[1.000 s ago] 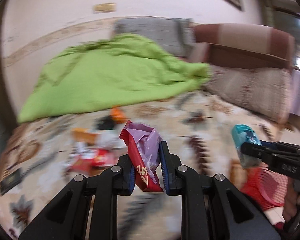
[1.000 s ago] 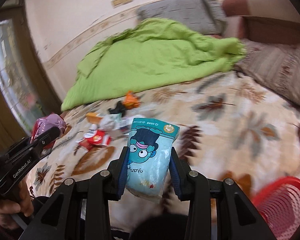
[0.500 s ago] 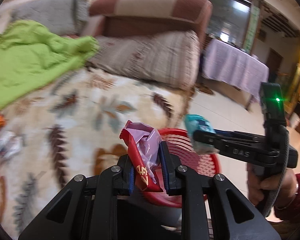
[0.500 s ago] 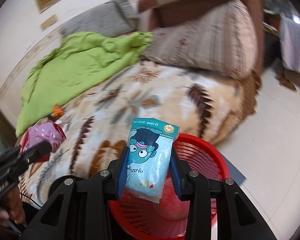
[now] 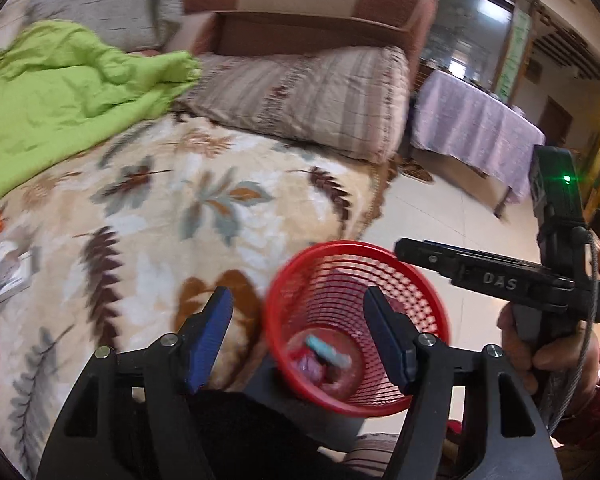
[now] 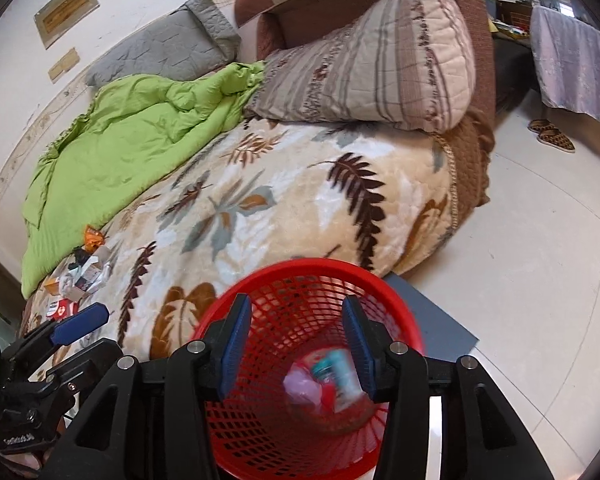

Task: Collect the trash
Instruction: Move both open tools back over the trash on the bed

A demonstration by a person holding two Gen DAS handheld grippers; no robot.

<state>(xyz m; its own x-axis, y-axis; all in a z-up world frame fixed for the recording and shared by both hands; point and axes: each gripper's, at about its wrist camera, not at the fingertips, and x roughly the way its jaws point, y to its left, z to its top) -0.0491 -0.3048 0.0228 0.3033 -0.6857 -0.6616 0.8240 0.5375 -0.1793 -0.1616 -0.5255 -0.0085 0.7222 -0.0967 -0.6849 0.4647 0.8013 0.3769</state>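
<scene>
Now each hand-held gripper, left (image 5: 298,330) and right (image 6: 296,346), gapes wide, empty, above the red basket (image 6: 396,312).

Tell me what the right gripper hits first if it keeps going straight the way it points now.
The right gripper, open and empty, points down into the red basket. Going straight on, it would likely meet the wrappers lying at the bottom; depth is hard to judge, so it might brush the mesh wall first.
</scene>
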